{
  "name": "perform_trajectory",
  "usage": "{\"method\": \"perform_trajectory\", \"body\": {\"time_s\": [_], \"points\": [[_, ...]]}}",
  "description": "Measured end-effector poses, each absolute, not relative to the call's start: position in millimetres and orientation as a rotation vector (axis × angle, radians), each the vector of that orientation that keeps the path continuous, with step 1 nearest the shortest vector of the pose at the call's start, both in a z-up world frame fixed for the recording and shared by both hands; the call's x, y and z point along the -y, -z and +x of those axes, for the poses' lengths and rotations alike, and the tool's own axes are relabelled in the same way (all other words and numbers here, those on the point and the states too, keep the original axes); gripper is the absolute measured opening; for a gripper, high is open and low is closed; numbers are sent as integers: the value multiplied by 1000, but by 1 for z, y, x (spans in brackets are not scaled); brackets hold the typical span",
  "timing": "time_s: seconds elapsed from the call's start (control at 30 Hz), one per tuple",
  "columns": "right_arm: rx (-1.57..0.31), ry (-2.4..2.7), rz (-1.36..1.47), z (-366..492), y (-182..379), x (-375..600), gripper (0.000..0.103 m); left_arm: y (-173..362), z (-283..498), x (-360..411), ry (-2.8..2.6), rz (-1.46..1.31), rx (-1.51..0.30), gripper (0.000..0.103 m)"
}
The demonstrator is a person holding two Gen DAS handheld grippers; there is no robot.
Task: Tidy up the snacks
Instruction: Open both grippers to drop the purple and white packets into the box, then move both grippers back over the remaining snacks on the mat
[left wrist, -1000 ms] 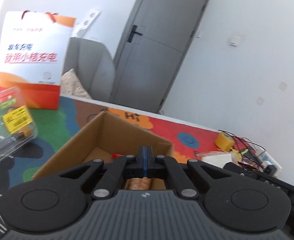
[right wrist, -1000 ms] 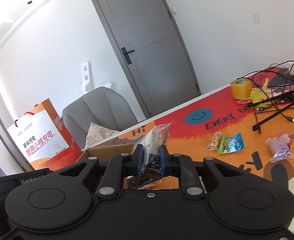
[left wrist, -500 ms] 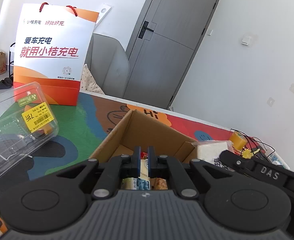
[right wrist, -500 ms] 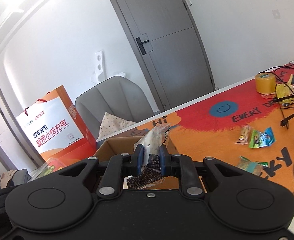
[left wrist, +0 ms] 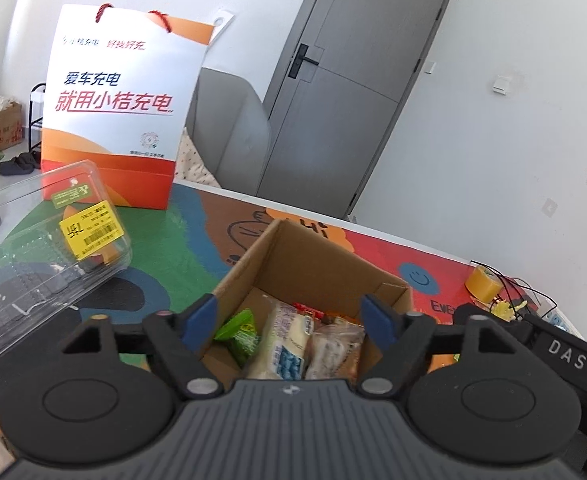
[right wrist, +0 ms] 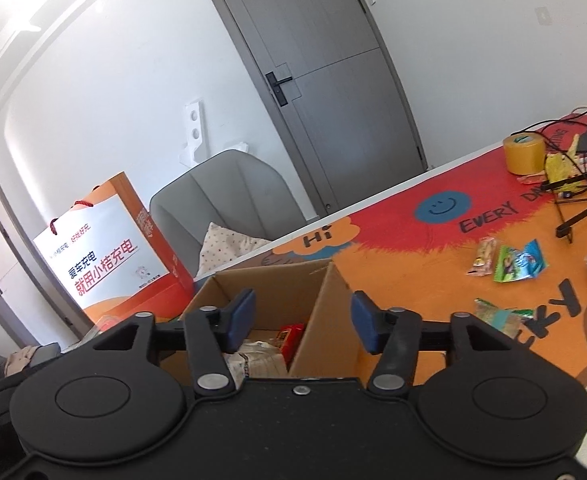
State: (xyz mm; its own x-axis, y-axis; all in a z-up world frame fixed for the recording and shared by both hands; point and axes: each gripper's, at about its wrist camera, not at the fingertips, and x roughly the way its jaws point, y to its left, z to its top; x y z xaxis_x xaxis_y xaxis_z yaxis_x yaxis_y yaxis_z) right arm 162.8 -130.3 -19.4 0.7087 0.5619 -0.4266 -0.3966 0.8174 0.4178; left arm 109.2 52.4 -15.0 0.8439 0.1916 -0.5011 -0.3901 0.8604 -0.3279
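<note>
An open cardboard box (left wrist: 313, 256) stands on the colourful table mat and holds several snack packs, among them a green pack (left wrist: 241, 330) and a white and blue pack (left wrist: 289, 340). My left gripper (left wrist: 291, 318) is open and empty just above the box's near edge. In the right wrist view the box (right wrist: 325, 300) sits right under my right gripper (right wrist: 301, 320), which is open and empty. A red pack (right wrist: 291, 334) lies inside. Loose snack packs (right wrist: 517, 262) lie on the mat to the right.
A white and orange paper bag (left wrist: 121, 112) stands behind the box. A clear plastic clamshell (left wrist: 45, 248) lies left of the box. A tape roll (right wrist: 524, 154), cables and a black stand (right wrist: 581, 208) sit at the far right. A grey chair (right wrist: 229, 204) stands behind the table.
Both grippers have opened over the box. The right one has let go of the dark and white snack bag. The left one, shut before, now stands wide open above the packs.
</note>
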Motion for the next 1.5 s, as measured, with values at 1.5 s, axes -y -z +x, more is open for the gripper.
{"method": "perform_trajectory", "body": {"time_s": [1.5], "points": [[-635, -372, 395, 174, 36, 288, 103, 11, 156, 73, -90, -243, -618, 98]]}}
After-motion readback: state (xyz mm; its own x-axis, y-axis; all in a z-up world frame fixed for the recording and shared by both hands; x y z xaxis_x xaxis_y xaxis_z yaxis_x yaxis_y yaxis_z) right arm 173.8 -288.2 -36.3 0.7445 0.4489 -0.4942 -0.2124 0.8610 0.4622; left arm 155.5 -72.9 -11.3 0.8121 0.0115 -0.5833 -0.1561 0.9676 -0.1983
